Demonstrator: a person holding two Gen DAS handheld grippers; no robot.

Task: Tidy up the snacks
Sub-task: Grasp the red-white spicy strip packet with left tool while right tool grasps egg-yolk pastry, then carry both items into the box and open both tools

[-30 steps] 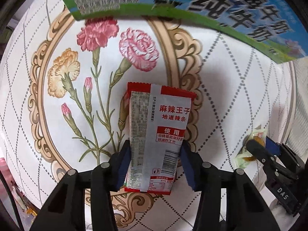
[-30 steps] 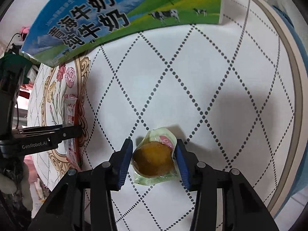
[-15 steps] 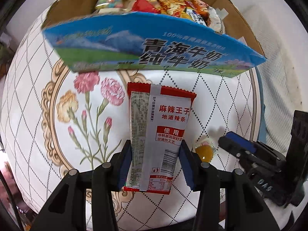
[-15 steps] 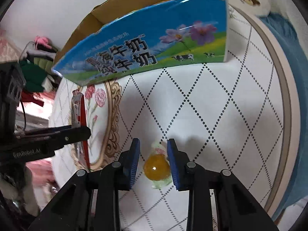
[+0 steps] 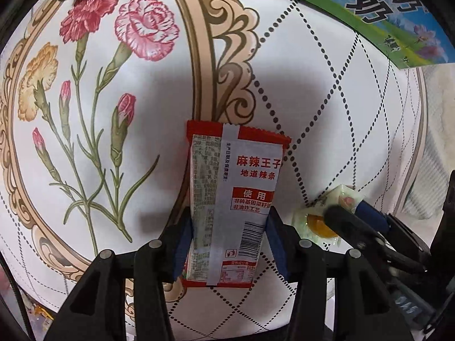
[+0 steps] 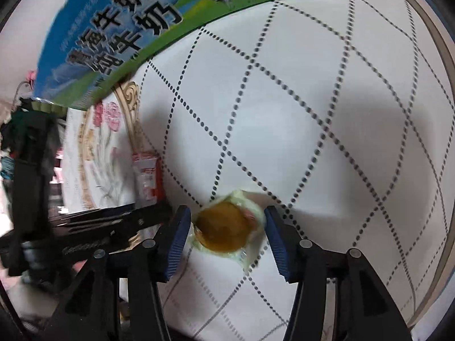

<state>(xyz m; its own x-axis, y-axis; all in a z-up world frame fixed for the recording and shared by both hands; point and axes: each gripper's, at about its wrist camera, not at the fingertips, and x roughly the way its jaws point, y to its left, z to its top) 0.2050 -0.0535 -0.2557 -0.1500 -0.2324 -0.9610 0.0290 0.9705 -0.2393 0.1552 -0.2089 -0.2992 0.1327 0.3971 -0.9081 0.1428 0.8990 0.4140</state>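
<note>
My left gripper is shut on a red and silver spicy-strip packet, held just over the flowered tablecloth. The packet also shows in the right wrist view, with the left gripper beside it. My right gripper is open, its blue pads either side of a clear-wrapped amber jelly snack that lies on the cloth with gaps to both pads. In the left wrist view the jelly lies at the right under the right gripper.
A blue and green milk carton box stands at the far side of the round table; its lower edge shows in the left wrist view. The table rim curves along the right. Clutter lies beyond the left edge.
Both grippers dropped back down close to the cloth after being raised. The right gripper opened wider and the jelly now lies loose between its pads. The left still holds the packet.
</note>
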